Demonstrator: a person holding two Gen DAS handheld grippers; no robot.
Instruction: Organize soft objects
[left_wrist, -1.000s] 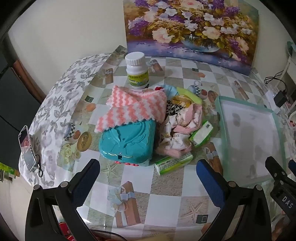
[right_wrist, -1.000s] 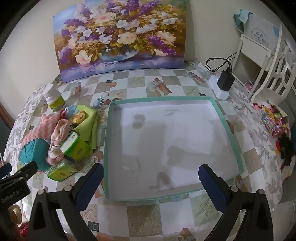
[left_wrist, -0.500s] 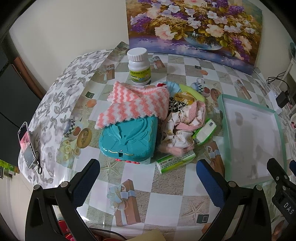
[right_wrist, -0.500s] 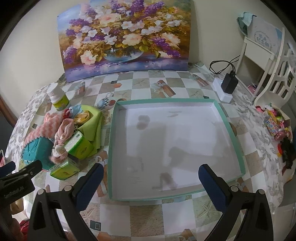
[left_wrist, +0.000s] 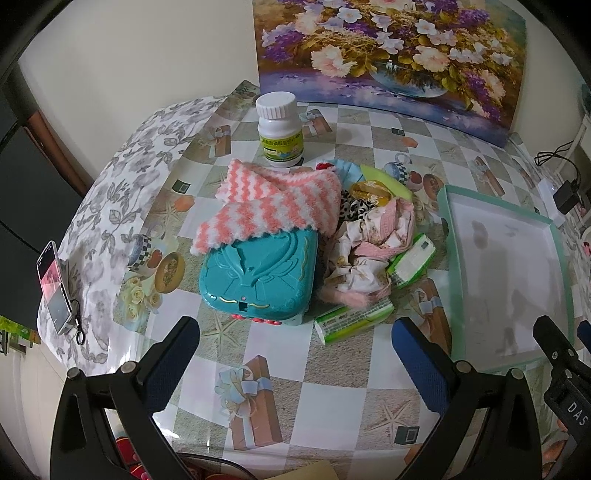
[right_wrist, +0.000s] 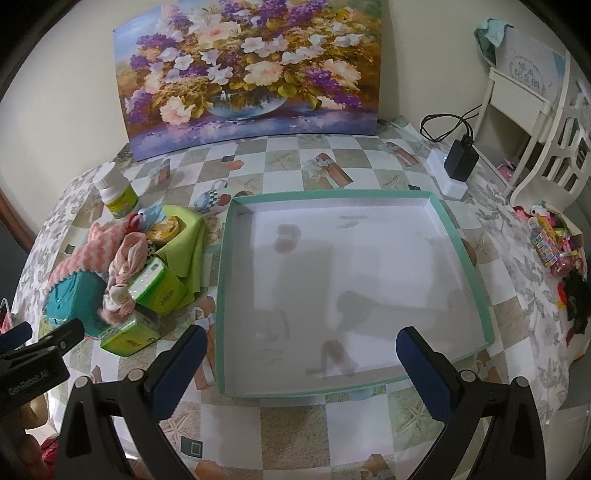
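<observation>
A pile sits mid-table: a pink-and-white zigzag cloth (left_wrist: 273, 206) draped over a teal plastic case (left_wrist: 258, 277), a crumpled pink floral cloth (left_wrist: 369, 251), a green cloth (right_wrist: 184, 236) and green tissue packs (left_wrist: 351, 319). The pile also shows at the left of the right wrist view, with the zigzag cloth (right_wrist: 79, 254) there. An empty teal-rimmed white tray (right_wrist: 461, 236) lies to the right of the pile. My left gripper (left_wrist: 295, 350) is open, above the table's front edge, short of the case. My right gripper (right_wrist: 301, 354) is open over the tray's near rim.
A white pill bottle (left_wrist: 279, 129) stands behind the pile. A flower painting (right_wrist: 251, 70) leans on the back wall. A phone (left_wrist: 53, 284) lies at the table's left edge. A black charger on a white block (right_wrist: 458, 166) and small toys (right_wrist: 554, 243) are at the right.
Both grippers have drawn slightly back and up from the table, so the pile and tray look a little farther away. Nothing on the table has moved.
</observation>
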